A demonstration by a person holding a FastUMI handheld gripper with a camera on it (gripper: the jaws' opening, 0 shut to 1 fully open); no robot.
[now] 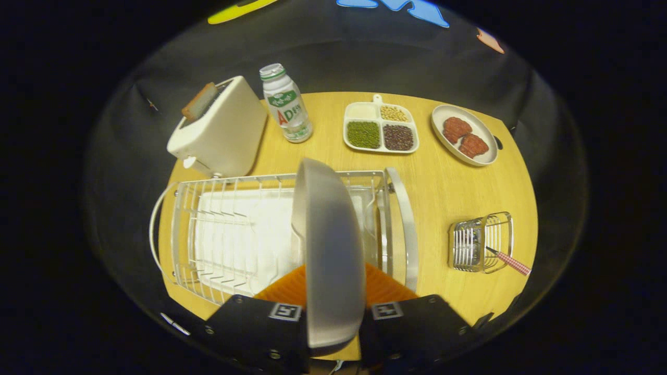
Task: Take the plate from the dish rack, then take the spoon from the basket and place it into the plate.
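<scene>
A grey-white plate (328, 250) stands on edge between my two fingers, and my gripper (333, 302) is shut on its rim. It is held above the wire dish rack (234, 229), which sits on the wooden table (443, 192) with a white drip tray inside. To the right of the rack stands a small wire basket (479, 242). A spoon with a red-checked handle (510, 261) pokes out of the basket to the right.
Beyond the rack stand a cream toaster (219, 130) with toast in it and a white bottle (286, 104). A divided tray of beans (380, 127) and an oval dish with red pieces (464, 135) lie at the table's far side.
</scene>
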